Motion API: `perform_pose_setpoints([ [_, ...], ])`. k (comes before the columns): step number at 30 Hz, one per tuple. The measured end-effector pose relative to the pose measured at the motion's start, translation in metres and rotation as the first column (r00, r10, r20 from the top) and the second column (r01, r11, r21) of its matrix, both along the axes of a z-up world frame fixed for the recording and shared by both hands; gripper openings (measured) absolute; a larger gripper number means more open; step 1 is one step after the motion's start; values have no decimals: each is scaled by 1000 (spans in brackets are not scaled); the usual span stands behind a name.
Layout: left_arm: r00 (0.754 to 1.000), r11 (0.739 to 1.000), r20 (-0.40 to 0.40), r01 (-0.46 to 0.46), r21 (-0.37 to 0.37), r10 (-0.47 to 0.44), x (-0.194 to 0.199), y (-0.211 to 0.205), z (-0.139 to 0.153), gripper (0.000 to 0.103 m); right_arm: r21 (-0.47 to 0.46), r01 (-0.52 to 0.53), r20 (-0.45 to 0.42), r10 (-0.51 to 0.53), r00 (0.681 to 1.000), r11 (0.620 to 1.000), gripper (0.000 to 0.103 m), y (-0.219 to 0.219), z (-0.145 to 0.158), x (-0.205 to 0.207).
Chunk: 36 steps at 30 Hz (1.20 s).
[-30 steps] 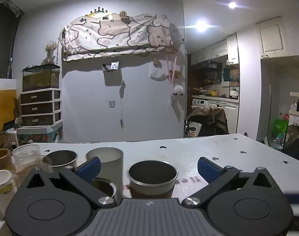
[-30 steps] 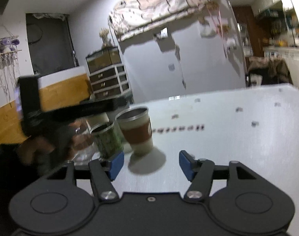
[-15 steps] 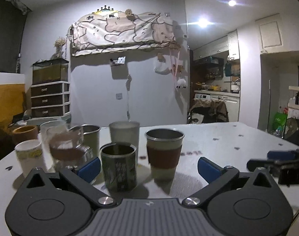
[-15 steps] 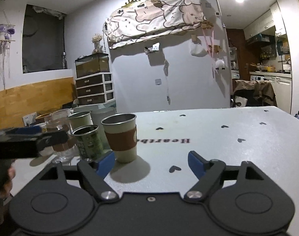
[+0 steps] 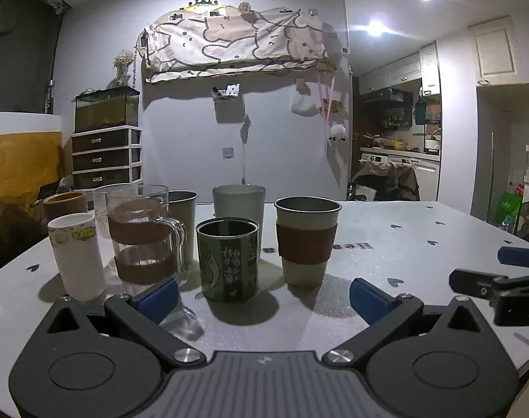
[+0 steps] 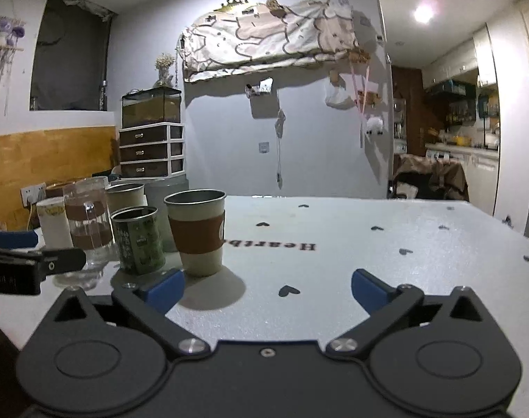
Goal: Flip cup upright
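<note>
A steel cup with a brown sleeve (image 5: 307, 240) stands upright on the white table (image 5: 403, 244); it also shows in the right wrist view (image 6: 197, 231). My left gripper (image 5: 262, 299) is open and empty, low over the table, a little short of the cups. My right gripper (image 6: 268, 289) is open and empty, with the sleeved cup just beyond its left finger (image 6: 163, 287). The right gripper's fingers show at the right edge of the left wrist view (image 5: 501, 278). The left gripper's fingers show at the left edge of the right wrist view (image 6: 28, 264).
A green printed tin cup (image 5: 228, 259), a glass mug with brown bands (image 5: 142, 240), a white tumbler (image 5: 77, 256), a grey cup (image 5: 238, 202), a steel cup (image 5: 181, 209) and a brown pot (image 5: 65, 203) crowd the left. The table carries heart marks (image 6: 289, 291).
Both grippers have pulled back and dropped lower, so the cups look farther off and are seen from the side. The sleeved cup stands where it was.
</note>
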<state>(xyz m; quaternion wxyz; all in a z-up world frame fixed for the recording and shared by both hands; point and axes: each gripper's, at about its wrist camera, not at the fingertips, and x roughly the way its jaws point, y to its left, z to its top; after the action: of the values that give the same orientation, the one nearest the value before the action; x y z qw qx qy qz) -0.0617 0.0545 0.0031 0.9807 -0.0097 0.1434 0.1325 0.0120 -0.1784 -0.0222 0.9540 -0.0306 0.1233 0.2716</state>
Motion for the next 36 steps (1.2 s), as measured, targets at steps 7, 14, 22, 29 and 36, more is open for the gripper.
perform_pose_setpoints([
  [7,1000,1000,7,-12,5,12,-1,0,2,103,6,13,-8,-13,1000,1000,103,-2,1,0],
  [14,1000,1000,5,-13,5,13,-1,0,2,103,15,13,-24,-13,1000,1000,103,-6,1,1],
  [22,1000,1000,5,-15,4,15,-1,0,1,103,13,12,-21,-12,1000,1000,103,-7,1,0],
  [29,1000,1000,5,-15,5,15,-1,0,2,103,14,1,-22,0,1000,1000,103,-5,2,0],
  [36,1000,1000,5,-15,5,15,-1,0,2,103,15,1,-22,0,1000,1000,103,-5,2,0],
])
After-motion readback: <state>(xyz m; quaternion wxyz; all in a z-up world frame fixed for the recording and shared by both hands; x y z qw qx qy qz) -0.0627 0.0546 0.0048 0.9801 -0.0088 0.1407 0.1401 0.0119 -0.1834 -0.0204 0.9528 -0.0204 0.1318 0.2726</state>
